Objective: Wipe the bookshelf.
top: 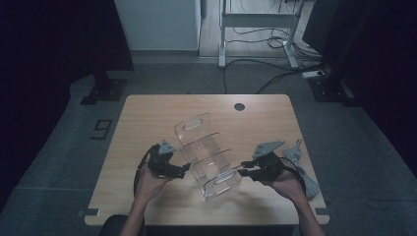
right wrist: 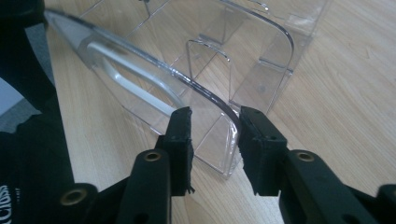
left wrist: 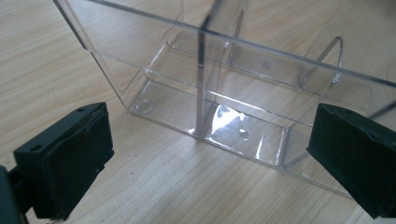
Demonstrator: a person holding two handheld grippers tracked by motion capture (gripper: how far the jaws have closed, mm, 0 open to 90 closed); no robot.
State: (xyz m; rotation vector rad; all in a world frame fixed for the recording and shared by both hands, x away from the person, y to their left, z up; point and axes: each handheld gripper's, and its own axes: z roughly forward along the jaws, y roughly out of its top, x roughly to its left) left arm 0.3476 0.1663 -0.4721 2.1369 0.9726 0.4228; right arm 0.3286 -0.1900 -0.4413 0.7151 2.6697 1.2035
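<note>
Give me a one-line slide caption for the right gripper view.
Right gripper straddles a corner edge of the clear acrylic organizer on the wooden table, jaws close either side.

This looks like a lab or recording room in an office building, dim and sparely furnished. A small wooden table (top: pixel 147 110) with a cable hole (top: pixel 239 106) near its far edge stands on grey carpet floor (top: pixel 59 147). Beyond the far edge, loose cables (top: pixel 275 73) trail past a white metal frame (top: pixel 258 22) and black stand feet (top: pixel 105 91), and a taped number mark (top: pixel 102 130) lies beside the table's left edge.
</note>
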